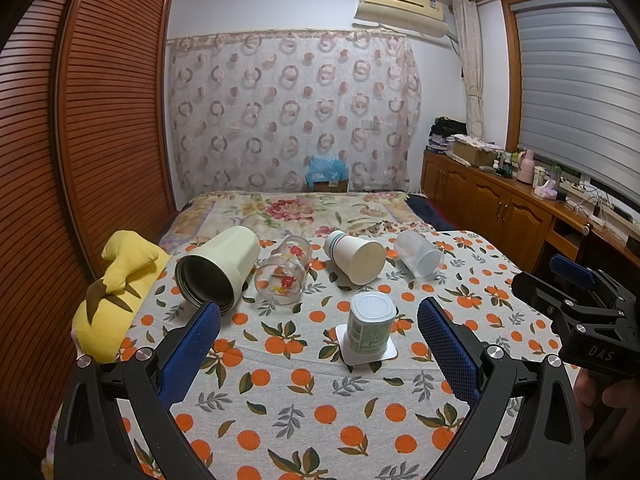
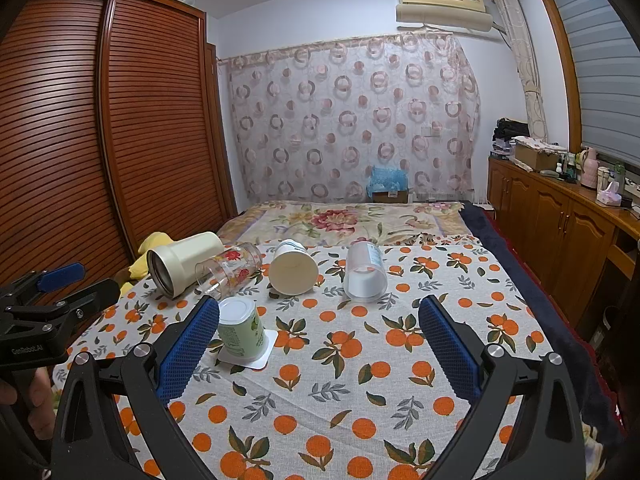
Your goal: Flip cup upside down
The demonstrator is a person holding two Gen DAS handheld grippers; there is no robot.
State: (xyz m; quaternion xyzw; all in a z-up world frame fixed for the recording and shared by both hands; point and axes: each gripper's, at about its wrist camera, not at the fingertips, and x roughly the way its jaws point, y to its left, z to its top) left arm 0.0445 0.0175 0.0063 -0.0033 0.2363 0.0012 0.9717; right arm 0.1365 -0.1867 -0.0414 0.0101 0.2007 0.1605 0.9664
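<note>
A small green-labelled yogurt cup stands upside down on its wide white rim on the orange-print cloth; it also shows in the right wrist view. Behind it several cups lie on their sides: a cream tumbler, a clear flowered glass, a white paper cup and a frosted plastic cup. My left gripper is open and empty, just in front of the yogurt cup. My right gripper is open and empty, its left finger beside the yogurt cup.
A yellow plush toy lies at the cloth's left edge by a louvred wardrobe. A flowered bedspread lies beyond the cups. A wooden sideboard runs along the right. The other gripper shows at the frame edge in each view.
</note>
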